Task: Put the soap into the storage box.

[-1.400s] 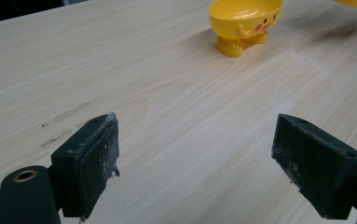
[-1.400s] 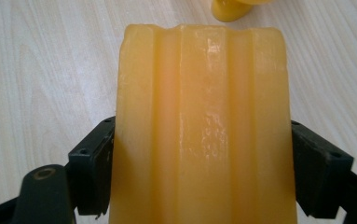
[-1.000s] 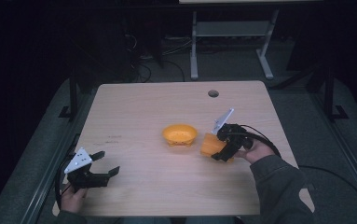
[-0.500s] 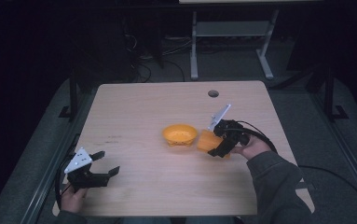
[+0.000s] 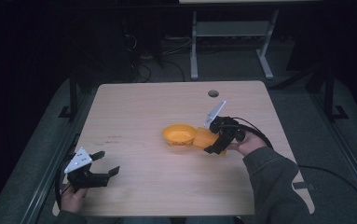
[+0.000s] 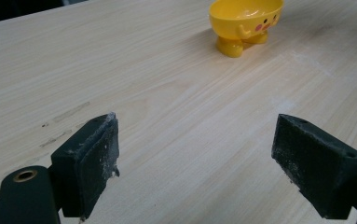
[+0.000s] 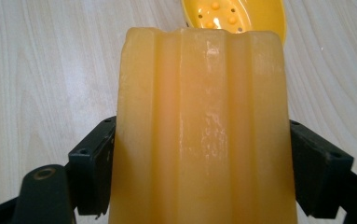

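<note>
The right gripper (image 5: 212, 143), right of centre in the high view, has its jaws pinching an orange ribbed block (image 7: 199, 126), held just beside the yellow bowl (image 5: 179, 134) at mid-counter (image 5: 134, 107). Grasp looks done; placing it in the bowl likely remains. The left gripper (image 5: 106, 163), lower left, rests with jaws spread, empty.

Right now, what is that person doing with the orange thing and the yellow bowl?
A person holds a gripper in each hand. The right gripper is shut on a ridged orange block, carrying it next to the yellow bowl on the table. The left gripper waits open near the table's front corner, holding nothing.
</note>
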Demonstrator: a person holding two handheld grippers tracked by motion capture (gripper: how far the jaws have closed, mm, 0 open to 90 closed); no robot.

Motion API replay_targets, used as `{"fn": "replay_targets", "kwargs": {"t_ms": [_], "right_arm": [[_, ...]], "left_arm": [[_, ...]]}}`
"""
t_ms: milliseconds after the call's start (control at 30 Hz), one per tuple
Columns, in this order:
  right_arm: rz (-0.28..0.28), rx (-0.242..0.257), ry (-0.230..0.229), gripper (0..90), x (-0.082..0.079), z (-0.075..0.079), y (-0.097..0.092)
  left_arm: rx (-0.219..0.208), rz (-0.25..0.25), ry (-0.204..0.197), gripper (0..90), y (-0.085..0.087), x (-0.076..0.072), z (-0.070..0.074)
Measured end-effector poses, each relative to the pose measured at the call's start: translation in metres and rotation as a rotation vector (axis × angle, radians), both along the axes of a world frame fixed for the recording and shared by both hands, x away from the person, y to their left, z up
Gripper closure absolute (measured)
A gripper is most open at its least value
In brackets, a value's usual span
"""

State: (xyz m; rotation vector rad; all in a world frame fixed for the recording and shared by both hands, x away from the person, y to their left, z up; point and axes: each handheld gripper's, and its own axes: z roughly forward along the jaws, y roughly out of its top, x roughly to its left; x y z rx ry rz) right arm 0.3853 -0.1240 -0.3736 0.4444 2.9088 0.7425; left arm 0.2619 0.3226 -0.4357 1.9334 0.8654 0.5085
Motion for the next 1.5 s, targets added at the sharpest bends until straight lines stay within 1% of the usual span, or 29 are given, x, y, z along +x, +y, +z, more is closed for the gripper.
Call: {"fn": "replay_targets", "kwargs": {"t_ms": [67,300,367,533,667,733,933,967,1000,1133,1200,1400,1500], "right_arm": [[0.001,-0.012,-0.001,20.7,0.001,0.001,0.002],[0.011,-0.017,-0.004,20.7,0.006,0.005,0.008],[0.015,0.005,-0.007,20.7,0.009,0.007,0.009],[0.02,-0.001,-0.011,20.7,0.012,0.01,0.013],[0.027,0.003,-0.014,20.7,0.016,0.014,0.017],[0.029,0.015,-0.013,20.7,0.018,0.015,0.019],[0.038,0.011,-0.018,20.7,0.022,0.019,0.026],[0.04,0.004,-0.016,20.7,0.023,0.02,0.027],[0.048,0.006,-0.023,20.7,0.024,0.02,0.028],[0.045,0.019,-0.013,20.7,0.027,0.021,0.031],[0.049,0.009,-0.016,20.7,0.028,0.022,0.033],[0.061,0.003,-0.021,20.7,0.033,0.025,0.039],[0.069,0.017,-0.018,20.7,0.036,0.025,0.044]], "left_arm": [[0.0,-0.001,-0.001,14.3,0.0,0.0,0.0],[0.0,-0.001,-0.002,14.3,0.0,0.0,0.0],[-0.001,0.0,-0.003,14.3,0.0,0.0,0.0],[-0.002,0.001,-0.002,14.3,0.0,0.0,0.0],[-0.001,0.001,-0.001,14.3,0.001,0.0,0.0],[-0.002,0.001,-0.001,14.3,0.001,0.0,0.0],[-0.004,0.001,-0.001,14.3,0.0,0.0,0.0],[-0.003,0.0,-0.001,14.3,0.001,0.0,0.0],[-0.003,0.0,-0.002,14.3,0.001,0.0,0.0],[-0.004,0.001,-0.001,14.3,0.001,0.0,0.0],[-0.004,0.0,-0.001,14.3,0.0,0.0,0.0],[-0.004,0.0,-0.002,14.3,0.0,0.0,0.0],[-0.005,0.0,-0.001,14.3,0.0,0.0,0.0]]}}
